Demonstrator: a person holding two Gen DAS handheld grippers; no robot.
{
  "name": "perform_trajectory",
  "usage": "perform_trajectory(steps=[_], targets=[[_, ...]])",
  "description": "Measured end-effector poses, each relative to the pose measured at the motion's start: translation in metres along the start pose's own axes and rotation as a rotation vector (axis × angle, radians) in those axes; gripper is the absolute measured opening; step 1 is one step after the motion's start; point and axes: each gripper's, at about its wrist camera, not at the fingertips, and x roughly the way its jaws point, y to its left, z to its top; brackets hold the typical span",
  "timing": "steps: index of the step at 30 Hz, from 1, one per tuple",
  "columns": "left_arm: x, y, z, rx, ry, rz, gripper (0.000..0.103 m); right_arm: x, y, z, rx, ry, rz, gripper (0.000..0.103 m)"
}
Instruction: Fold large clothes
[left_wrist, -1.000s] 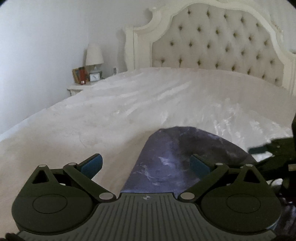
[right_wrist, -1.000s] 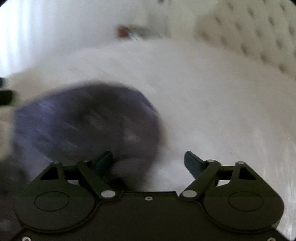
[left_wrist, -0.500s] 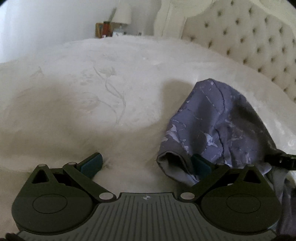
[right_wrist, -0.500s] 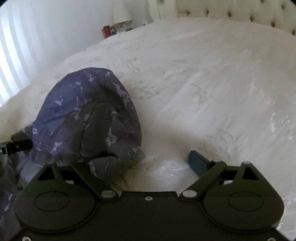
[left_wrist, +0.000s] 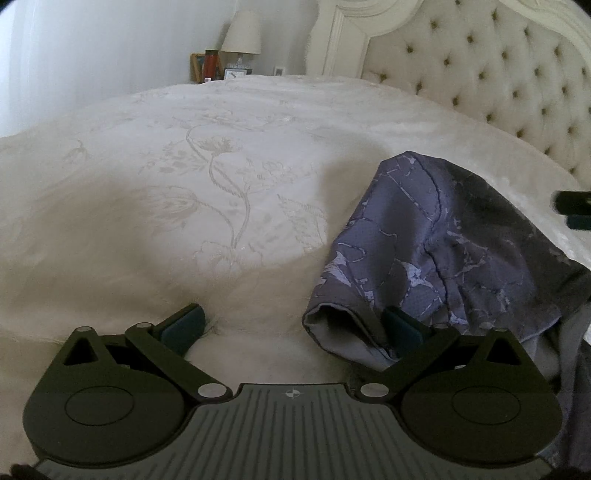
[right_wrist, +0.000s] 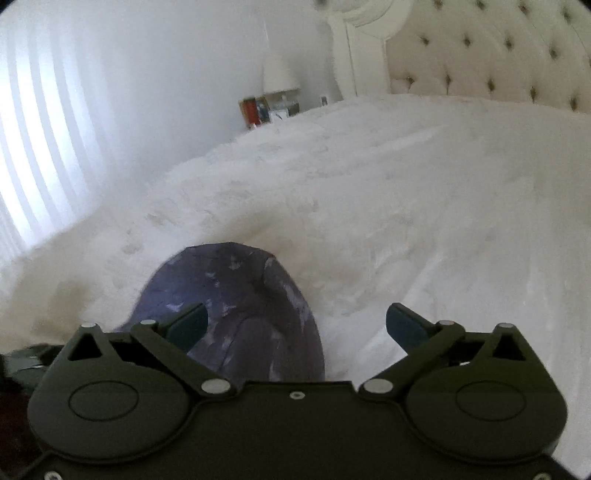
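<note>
White embroidered bedspread (left_wrist: 207, 192) covers a broad bed, with a tufted cream headboard (left_wrist: 491, 70) at the far end and a nightstand holding one lamp (left_wrist: 242, 33), a small clock and a few upright items in the far corner.

One garment (left_wrist: 454, 251), purple-grey with a pale marbled print, lies bunched on the spread near the bed's front edge, part of it trailing off toward the lower right of the left wrist view. A second ago it was stretched up in front of both cameras; now it is down on the bed in a soft heap. The left claw (left_wrist: 295, 328) has dropped with it and stands with its jaws wide apart, a cuff-like opening of the cloth lying against its right finger, not pinched. The right claw (right_wrist: 295, 325) has just been opening further and is now at its widest, pulled up and back so the garment sits below and between its fingers, free of both pads. Its tip shows at the right edge of the left view.

That reads as a release: the garment is laid down but crumpled, so the folding itself looks barely started, and spreading it flat is likely next.

Count: two claws, one garment, one lamp.
</note>
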Motion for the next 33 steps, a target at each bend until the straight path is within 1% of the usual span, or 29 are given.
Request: perform_trajectory(steps=[2,5,7,8,9,10,11,12,14,15,17,20,23,26,28,30,31,33], targets=[[0.000,0.000,0.000,-0.001,-0.001,-0.001,0.103,0.020,0.010,0.009,-0.017,0.064,-0.051,0.102],[0.001,0.000,0.000,-0.002,0.000,0.000,0.103,0.044,0.019,0.013,-0.026,0.126,-0.056,0.102],[0.001,0.000,0.000,-0.002,0.000,0.000,0.103,0.057,0.022,0.013,-0.034,0.151,-0.077,0.102],[0.001,0.000,0.000,-0.002,0.000,0.000,0.103,0.064,0.023,0.012,-0.040,0.172,-0.087,0.098],[0.000,0.000,0.000,-0.002,0.000,0.000,0.103,0.065,0.024,0.007,-0.043,0.188,-0.093,0.079],[0.000,0.000,0.000,-0.002,-0.001,0.000,0.103,0.069,0.026,0.005,-0.048,0.205,-0.079,0.068],[0.001,0.000,0.000,-0.002,-0.001,0.000,0.103,0.070,0.026,0.004,-0.044,0.214,-0.052,0.050],[0.001,0.001,0.000,-0.002,-0.001,0.001,0.103,0.069,0.026,0.003,-0.028,0.221,-0.025,0.029],[0.001,-0.001,0.002,0.006,0.006,0.006,0.103,0.060,0.030,0.005,-0.041,0.217,-0.026,0.014],[0.001,-0.002,0.003,0.012,0.013,0.009,0.103,0.054,0.033,0.008,-0.067,0.202,-0.039,0.014],[-0.001,-0.004,0.008,0.035,0.046,0.017,0.103,0.032,0.043,0.012,-0.120,0.135,-0.042,0.013],[-0.014,-0.010,0.014,0.077,0.090,0.082,0.103,-0.009,0.055,0.017,-0.173,0.038,-0.004,0.010],[-0.043,-0.016,0.015,0.125,0.106,0.134,0.102,-0.052,0.073,0.011,-0.257,-0.045,0.011,0.008],[-0.082,-0.016,0.009,0.165,0.095,0.141,0.102,-0.097,0.087,-0.003,-0.319,-0.123,0.044,0.008],[-0.110,-0.011,0.005,0.141,0.087,0.109,0.102,-0.127,0.098,-0.019,-0.361,-0.174,0.076,0.008],[-0.141,0.000,0.001,0.060,0.079,0.020,0.102,-0.153,0.111,-0.037,-0.433,-0.217,0.094,0.008],[-0.159,0.007,-0.001,0.001,0.078,-0.041,0.103,-0.167,0.117,-0.049,-0.468,-0.231,0.107,0.008],[-0.186,0.017,-0.005,-0.095,0.079,-0.134,0.103,-0.187,0.129,-0.071,-0.521,-0.242,0.130,0.008]])
